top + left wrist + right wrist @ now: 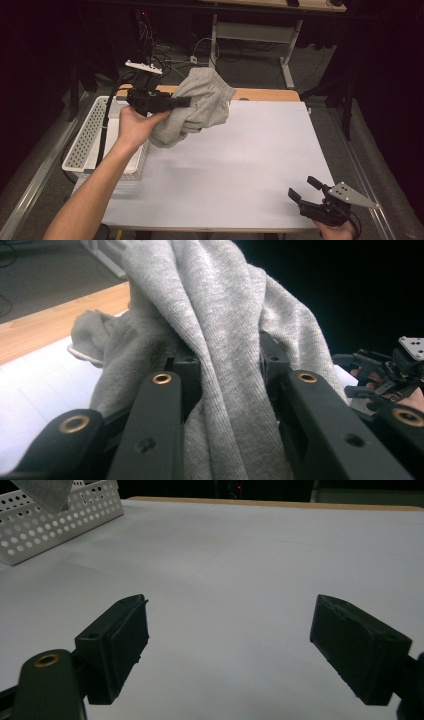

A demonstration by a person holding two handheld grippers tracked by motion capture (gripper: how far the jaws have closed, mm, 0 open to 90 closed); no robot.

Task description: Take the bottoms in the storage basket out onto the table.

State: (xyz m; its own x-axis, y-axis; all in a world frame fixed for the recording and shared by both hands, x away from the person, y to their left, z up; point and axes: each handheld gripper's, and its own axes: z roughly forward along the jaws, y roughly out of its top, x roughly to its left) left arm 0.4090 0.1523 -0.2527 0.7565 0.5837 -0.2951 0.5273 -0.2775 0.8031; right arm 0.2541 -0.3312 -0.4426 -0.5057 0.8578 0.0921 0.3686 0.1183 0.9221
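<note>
my left gripper is clamped on a bunch of the grey garment, cloth pinched between the jaws, held up in the air over the table's far left, about 11 o'clock in the high view. the garment hangs from the jaws as a crumpled lump, its bulk off toward 3 o'clock of the grip and drooping down; no clear long axis. left hand owns it. my right gripper sits with jaws apart and empty, well apart at 5 o'clock. white perforated basket lies just beside, at 8 o'clock of the cloth. the table between is bare, so i judge nothing blocks a move either way.
</note>
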